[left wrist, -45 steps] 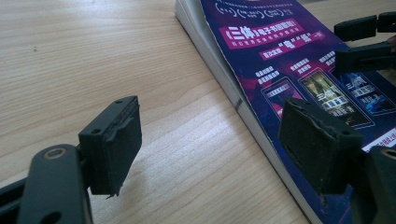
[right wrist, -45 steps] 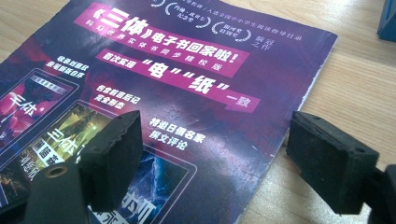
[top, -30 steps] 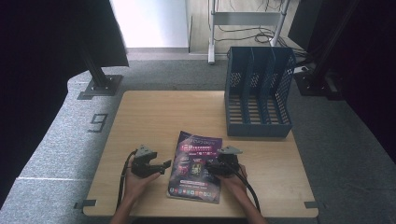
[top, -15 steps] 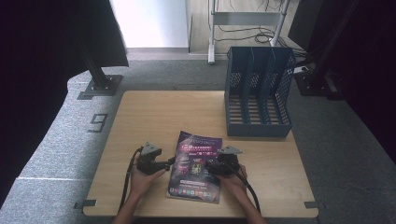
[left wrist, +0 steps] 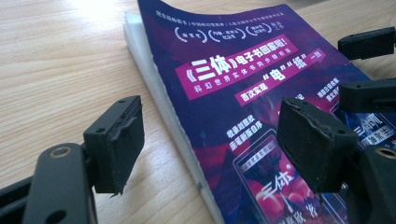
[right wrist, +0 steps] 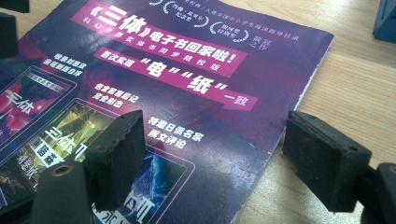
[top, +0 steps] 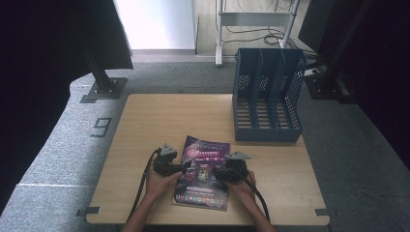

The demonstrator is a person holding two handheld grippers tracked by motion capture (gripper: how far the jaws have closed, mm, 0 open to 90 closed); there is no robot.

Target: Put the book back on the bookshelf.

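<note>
Claw states are read most plainly from the two gripper views: the left claw [left wrist: 210, 144] is spread wide, one black jaw over the bare wood and the other over the cover, with the white page edge of the purple, glossy, soft-cover book [left wrist: 243, 121] between them. The right claw [right wrist: 210, 158] is likewise released, its jaws straddling the book's [right wrist: 177, 84] opposite long edge, one jaw above the cover and one above the wood; nothing is gripped by either.

From the high view, the book [top: 203, 176] is seen lying flat on the near middle of the light wooden desk [top: 164, 116], with the left claw [top: 185, 167] at its left edge and the right claw [top: 216, 173] at its right edge, each held in a hand. A blue perforated plastic file rack with three slots [top: 267, 96], standing at the far right corner of the desk well apart from the book, is made out fully in that view. In the left gripper view, the tips of the right claw are seen across the cover.
</note>
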